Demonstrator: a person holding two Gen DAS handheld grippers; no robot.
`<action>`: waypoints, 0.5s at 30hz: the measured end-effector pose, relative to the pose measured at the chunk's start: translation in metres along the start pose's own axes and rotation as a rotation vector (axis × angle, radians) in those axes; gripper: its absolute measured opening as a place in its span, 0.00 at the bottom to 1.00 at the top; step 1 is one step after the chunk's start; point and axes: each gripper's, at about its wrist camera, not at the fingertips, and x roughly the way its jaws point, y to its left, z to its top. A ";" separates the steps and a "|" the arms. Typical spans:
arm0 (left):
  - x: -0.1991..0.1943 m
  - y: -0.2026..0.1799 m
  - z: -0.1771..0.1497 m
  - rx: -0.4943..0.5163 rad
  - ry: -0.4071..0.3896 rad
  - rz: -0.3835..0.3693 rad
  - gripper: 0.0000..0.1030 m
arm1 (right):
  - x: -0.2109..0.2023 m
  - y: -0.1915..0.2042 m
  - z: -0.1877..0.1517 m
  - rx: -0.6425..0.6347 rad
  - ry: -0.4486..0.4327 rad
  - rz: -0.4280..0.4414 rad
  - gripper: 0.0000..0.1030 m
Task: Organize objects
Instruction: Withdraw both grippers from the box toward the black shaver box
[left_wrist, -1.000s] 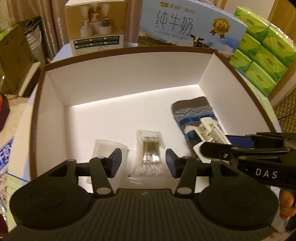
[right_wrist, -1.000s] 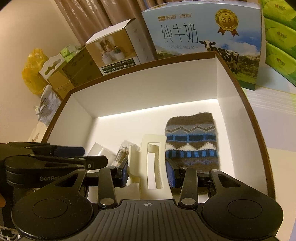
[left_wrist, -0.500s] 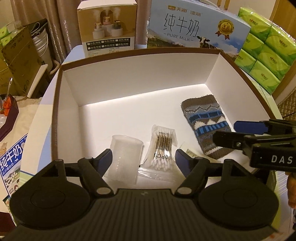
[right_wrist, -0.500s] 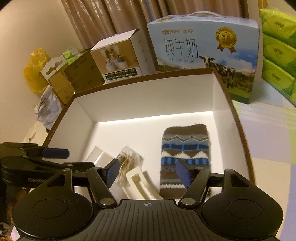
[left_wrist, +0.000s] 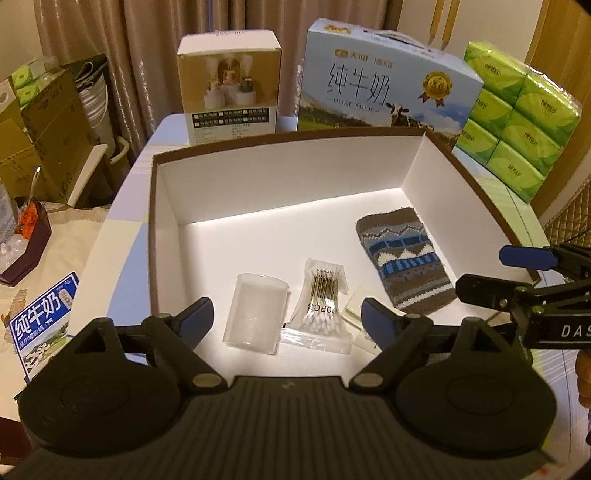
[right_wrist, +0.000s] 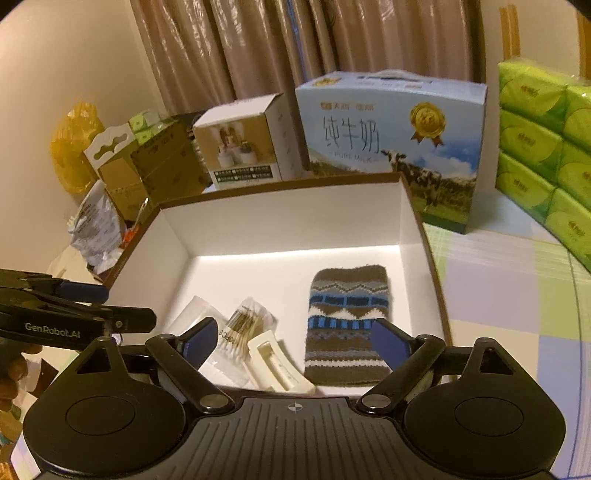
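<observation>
The milk carton (left_wrist: 384, 92) at upper centre reads "PURE MILK"; the right gripper (right_wrist: 295, 339) bears "DAS", the left gripper (left_wrist: 284, 317) "GenRobot.AI". Both stand wide open, holding nothing. In the white box (left_wrist: 280, 177), low in frame, lie a clear cup (left_wrist: 255, 314), swab packet (left_wrist: 323, 295) marked "00PCS", knit sleeve (left_wrist: 402, 262). The cream clip (right_wrist: 277, 363) shows whole only in the right view.

Two wrist fisheyes looked down and forward from the near rim of the white box (left_wrist: 280, 173), close above it; both shared its floor and the milk carton (right_wrist: 391, 147) behind
</observation>
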 end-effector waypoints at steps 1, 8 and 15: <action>-0.003 0.000 -0.001 -0.003 -0.004 0.001 0.82 | -0.004 0.001 -0.002 0.005 -0.005 -0.003 0.87; -0.028 0.000 -0.016 -0.034 -0.027 -0.013 0.82 | -0.029 0.005 -0.013 0.039 -0.036 0.001 0.88; -0.053 -0.002 -0.031 -0.051 -0.046 -0.005 0.82 | -0.052 0.008 -0.023 0.064 -0.057 -0.008 0.89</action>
